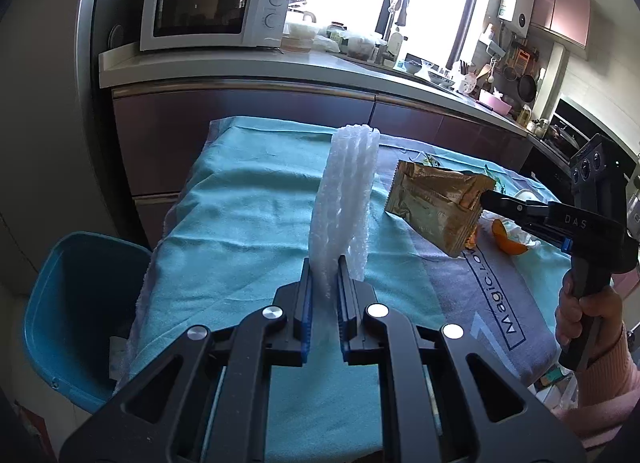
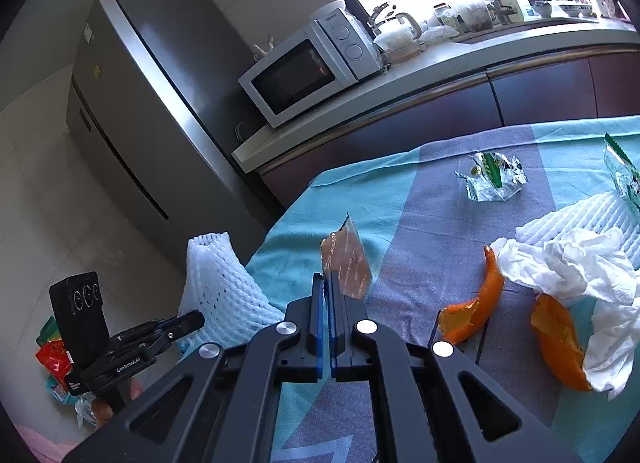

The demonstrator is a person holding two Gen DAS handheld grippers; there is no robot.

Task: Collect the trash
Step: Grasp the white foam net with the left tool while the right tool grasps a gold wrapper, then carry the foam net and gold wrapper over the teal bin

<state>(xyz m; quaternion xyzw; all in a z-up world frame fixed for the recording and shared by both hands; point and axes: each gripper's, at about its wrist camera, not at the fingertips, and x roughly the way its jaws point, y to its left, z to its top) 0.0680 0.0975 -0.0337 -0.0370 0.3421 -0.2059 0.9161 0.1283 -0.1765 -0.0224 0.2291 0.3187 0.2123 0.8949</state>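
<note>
The left tool pinched a white foam net upright above the cloth-covered bench. The right tool gripped a brown wrapper by its edge, apparently clear of the cloth. Orange peels and crumpled tissue lay beside it.

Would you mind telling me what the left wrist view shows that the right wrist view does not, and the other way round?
Only the left wrist view shows the blue bin beside the table and the person's hand on the right gripper's handle. Only the right wrist view shows the fridge, the crumpled tissue and a silver-green wrapper. Both show the left gripper shut on the white foam net, the right gripper shut on the brown wrapper, orange peel on the cloth, and the microwave.
</note>
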